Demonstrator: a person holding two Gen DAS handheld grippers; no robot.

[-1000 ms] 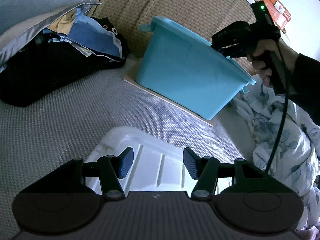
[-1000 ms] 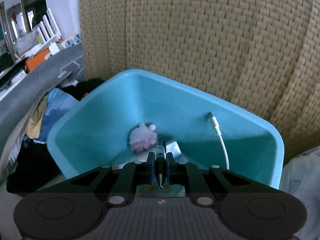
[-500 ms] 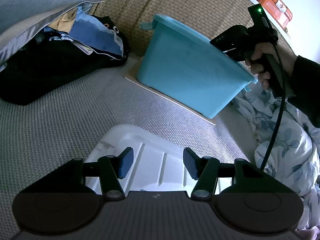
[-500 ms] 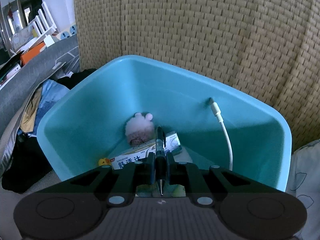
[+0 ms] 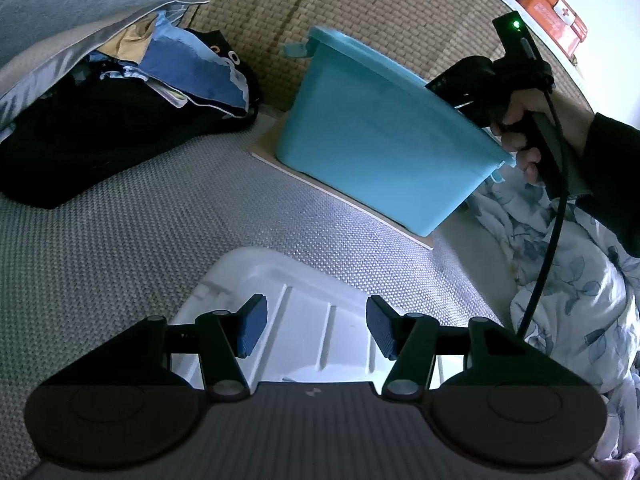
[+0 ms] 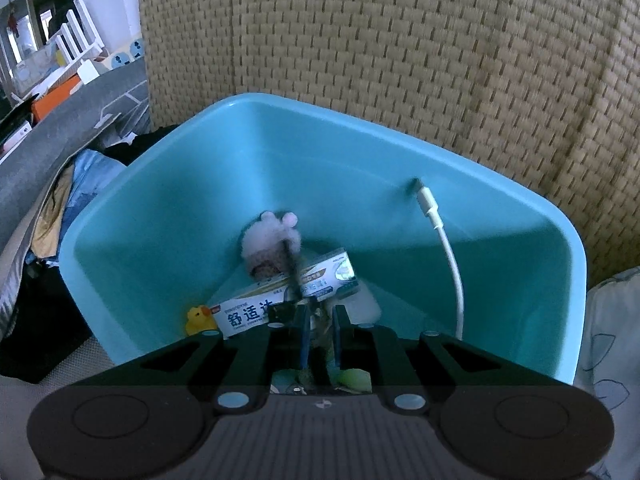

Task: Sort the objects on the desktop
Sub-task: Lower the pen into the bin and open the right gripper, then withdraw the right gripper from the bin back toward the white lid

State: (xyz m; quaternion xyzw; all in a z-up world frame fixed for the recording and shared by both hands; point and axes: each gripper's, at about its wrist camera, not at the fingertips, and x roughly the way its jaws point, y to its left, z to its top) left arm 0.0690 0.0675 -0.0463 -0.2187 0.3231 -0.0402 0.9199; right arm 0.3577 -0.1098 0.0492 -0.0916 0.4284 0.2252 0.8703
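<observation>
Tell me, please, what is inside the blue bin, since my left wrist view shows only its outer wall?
Observer: A white toothpaste box lies on the floor of the blue bin.
Operator: Is the right gripper holding anything?
Observer: No. The right gripper has its fingers apart, and a blurred dark pen shows beyond them, over the box.
Operator: Is anything against the bin's wall?
Observer: A white cable leans up the right inner wall.
</observation>
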